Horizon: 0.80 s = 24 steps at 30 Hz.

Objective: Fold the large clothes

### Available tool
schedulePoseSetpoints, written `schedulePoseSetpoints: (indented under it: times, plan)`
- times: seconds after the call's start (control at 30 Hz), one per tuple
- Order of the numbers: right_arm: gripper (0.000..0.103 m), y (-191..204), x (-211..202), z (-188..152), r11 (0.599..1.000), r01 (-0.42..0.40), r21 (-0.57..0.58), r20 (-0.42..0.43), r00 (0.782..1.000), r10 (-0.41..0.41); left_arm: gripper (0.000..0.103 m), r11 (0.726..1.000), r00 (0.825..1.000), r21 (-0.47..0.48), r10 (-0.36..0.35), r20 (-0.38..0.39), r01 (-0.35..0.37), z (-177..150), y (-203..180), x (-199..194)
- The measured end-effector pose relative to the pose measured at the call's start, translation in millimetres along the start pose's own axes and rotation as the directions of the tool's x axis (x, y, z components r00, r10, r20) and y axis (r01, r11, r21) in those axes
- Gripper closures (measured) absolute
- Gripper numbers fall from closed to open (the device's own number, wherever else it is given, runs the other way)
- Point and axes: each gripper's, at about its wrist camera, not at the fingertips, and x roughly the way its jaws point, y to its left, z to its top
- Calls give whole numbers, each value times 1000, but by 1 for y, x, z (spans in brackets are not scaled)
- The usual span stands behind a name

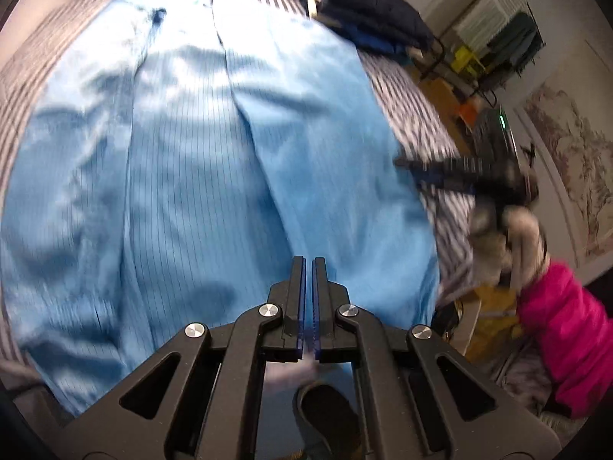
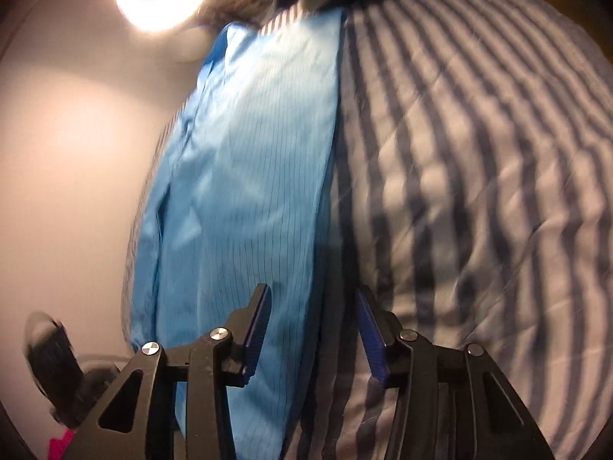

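In the left wrist view, the left gripper (image 1: pixel 308 264) hovers with its jaws pressed together and nothing visible between them. Directly ahead of and below it lies the light blue garment (image 1: pixel 214 161), a thin, smooth, pinstriped fabric spread over the striped quilt (image 1: pixel 413 115) of a bed. The garment's long axis runs straight away from the gripper, with a central seam or fold line leading forward; shallow wrinkles cross its left half. Far ahead and to the right sits a pile of dark clothes (image 1: pixel 367 11). To the right, the right gripper (image 1: pixel 452 168) appears blurred beside the garment's right edge, above the quilt.

In the right wrist view, the right gripper (image 2: pixel 312 316) has its jaws spread apart and empty. The garment's straight edge (image 2: pixel 333 145) runs forward between the blue-padded fingers (image 2: pixel 258 326), cloth to the left, padded grey-and-navy quilt (image 2: pixel 479 191) to the right. This gripper looks nearer to a graspable edge, so the coming move likely depends on closing over that hem from its side.
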Motion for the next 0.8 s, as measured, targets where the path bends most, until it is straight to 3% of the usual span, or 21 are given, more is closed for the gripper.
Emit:
schedulePoseSetpoints:
  times: [0.03,0.1,0.17,0.23,0.33,0.47,0.57,0.67,0.8]
  plan:
    - [56,2,-1,-2,1000,6,-10,-1,1000,-6,103,1000,1000,-13,-8,16,8,15,-1,2]
    - [76,2,2,-1,1000,-10,10,-12,1000,10,103,999,999,-25,-20,40,21,40,-6,11]
    - [86,0,6,-1,1000,7,25,-15,1000,-7,103,1000,997,5,1,80,-1,67,-19,26]
    - [92,1,7,-2,999,27,17,-11,1000,-27,103,999,994,38,27,104,-31,88,-33,44]
    - [96,5,7,-2,999,53,8,-4,999,-53,103,996,988,13,91,121,-93,111,-32,81]
    - [97,6,8,-2,999,38,27,4,999,-38,103,977,977,-2,214,24,-214,113,-12,138]
    - [88,2,5,-3,999,-10,50,7,1000,10,103,969,970,65,235,67,-239,112,-15,137]
    - [71,-10,-1,-3,994,-69,81,23,997,68,103,976,973,38,210,100,-215,110,-17,115]
    - [71,-31,-4,-9,972,-164,169,45,986,159,103,990,983,37,129,134,-135,92,-26,85]
